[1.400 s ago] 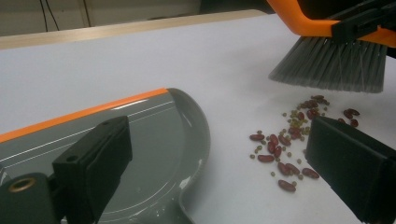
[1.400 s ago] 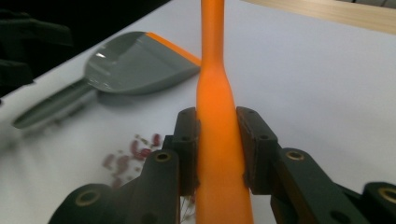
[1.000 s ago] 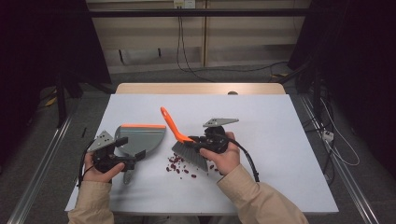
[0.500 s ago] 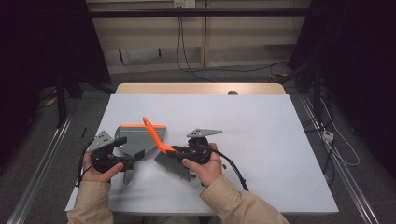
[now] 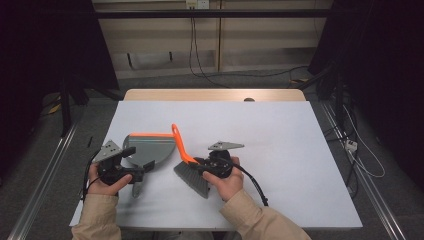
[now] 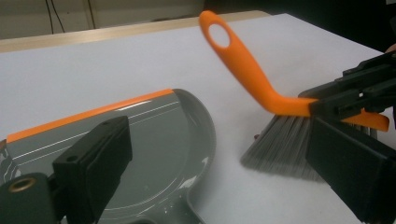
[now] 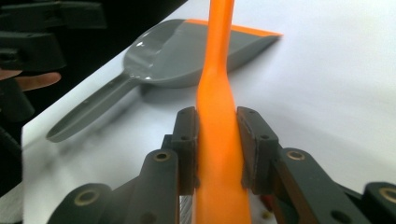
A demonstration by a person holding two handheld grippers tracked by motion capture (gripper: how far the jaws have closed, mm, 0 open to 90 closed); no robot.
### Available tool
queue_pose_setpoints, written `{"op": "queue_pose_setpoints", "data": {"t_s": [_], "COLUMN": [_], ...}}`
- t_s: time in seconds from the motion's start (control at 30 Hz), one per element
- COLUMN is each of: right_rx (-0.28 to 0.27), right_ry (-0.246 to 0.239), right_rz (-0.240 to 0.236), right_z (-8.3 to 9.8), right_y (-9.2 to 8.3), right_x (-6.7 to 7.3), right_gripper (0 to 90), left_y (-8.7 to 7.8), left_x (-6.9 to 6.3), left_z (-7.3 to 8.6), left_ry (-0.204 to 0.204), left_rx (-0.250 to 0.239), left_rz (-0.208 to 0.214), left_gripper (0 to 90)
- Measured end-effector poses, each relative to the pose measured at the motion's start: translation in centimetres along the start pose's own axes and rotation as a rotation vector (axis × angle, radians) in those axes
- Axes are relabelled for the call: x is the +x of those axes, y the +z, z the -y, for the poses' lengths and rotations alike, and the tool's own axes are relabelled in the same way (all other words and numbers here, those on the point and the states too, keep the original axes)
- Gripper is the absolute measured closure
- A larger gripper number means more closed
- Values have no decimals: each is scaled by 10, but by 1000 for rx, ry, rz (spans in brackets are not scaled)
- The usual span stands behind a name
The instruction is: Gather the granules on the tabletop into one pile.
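Observation:
A grey dustpan (image 5: 150,148) with an orange lip lies flat on the white table (image 5: 280,130), its handle pointing toward the near edge. My right gripper (image 5: 198,163) is shut on the orange handle of a hand brush (image 5: 179,142), with both pads pressed to it (image 7: 217,126). The grey bristles (image 6: 280,144) rest on the table just right of the pan's round side. My left gripper (image 5: 137,161) stands open over the pan's rear, its jaws wide apart (image 6: 217,140) and holding nothing. The pan handle (image 7: 84,121) lies free. Small red and yellow crumbs (image 7: 266,207) sit under the brush.
The white table has bare surface to the right of and beyond the brush. A wooden strip (image 5: 215,95) runs along its far edge. Cables hang at the back wall and trail on the floor at right.
My right gripper has swept the brush leftward across the table to the dustpan's side. The red crumbs seen earlier beside the brush are now hidden by it. My left gripper has barely moved.

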State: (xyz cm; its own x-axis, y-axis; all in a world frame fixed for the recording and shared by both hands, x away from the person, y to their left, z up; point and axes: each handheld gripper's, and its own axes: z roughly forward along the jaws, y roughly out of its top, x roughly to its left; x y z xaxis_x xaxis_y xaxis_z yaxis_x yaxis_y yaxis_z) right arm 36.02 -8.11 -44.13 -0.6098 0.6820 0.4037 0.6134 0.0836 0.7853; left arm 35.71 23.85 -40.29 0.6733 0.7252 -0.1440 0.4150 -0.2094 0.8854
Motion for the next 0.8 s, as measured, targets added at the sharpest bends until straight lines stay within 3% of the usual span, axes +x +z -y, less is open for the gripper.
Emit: {"op": "queue_pose_setpoints", "data": {"t_s": [0.37,0.8], "right_rx": [-7,-14], "right_ry": [19,33], "right_rz": [81,123], "right_z": [-1,0], "right_y": [-24,-43], "right_x": [-25,-42], "right_gripper": [693,694], "left_y": [1,3], "left_x": [-1,-1], "left_z": [0,1], "left_ry": [5,6], "left_rx": [5,10], "left_rz": [-1,-1], "left_gripper": [73,73]}}
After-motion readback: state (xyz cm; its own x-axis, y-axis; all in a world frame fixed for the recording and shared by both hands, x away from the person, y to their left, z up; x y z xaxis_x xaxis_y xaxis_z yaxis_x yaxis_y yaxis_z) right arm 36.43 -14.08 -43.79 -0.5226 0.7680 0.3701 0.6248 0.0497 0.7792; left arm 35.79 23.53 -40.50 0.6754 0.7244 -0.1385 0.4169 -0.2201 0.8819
